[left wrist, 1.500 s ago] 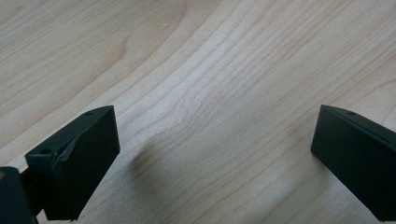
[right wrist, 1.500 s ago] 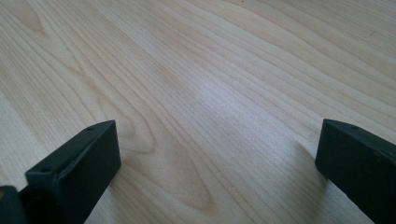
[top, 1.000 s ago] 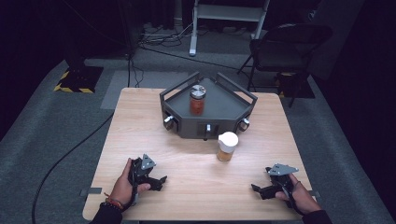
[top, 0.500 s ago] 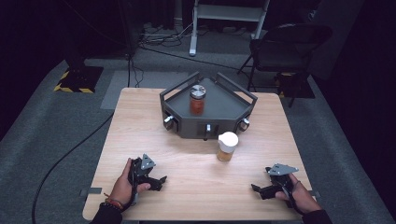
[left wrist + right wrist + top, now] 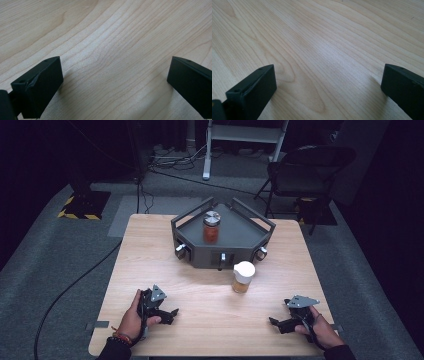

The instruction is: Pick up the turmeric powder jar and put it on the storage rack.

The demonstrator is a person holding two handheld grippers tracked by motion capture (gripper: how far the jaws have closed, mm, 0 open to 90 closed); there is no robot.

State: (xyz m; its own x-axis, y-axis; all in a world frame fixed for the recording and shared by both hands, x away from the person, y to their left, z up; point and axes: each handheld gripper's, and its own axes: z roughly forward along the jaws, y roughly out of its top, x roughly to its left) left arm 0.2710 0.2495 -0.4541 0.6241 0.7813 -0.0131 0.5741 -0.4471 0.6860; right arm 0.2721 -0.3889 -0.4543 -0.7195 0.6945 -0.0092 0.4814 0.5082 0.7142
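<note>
My left gripper (image 5: 170,314) rests on the wooden table (image 5: 150,255) near its front left, held by a hand. Its jaws stand wide apart over bare wood in the left gripper view, so the left gripper (image 5: 115,82) is open and holds nothing. At the front right, my right gripper (image 5: 276,322) lies low on the table in the other hand. The right gripper (image 5: 329,87) is open too, with only wood grain between its jaws. A jar with a white lid (image 5: 243,276) and amber contents stands mid-table. Another jar with a metal lid (image 5: 211,226) and reddish contents sits on the dark tray (image 5: 240,237).
The dark angular tray has raised rails and knobs (image 5: 180,248) on its front faces, and stands at the table's far middle. A folding chair (image 5: 305,170) and a white stand (image 5: 245,135) lie beyond the table. A cable (image 5: 70,290) trails over the grey floor at left.
</note>
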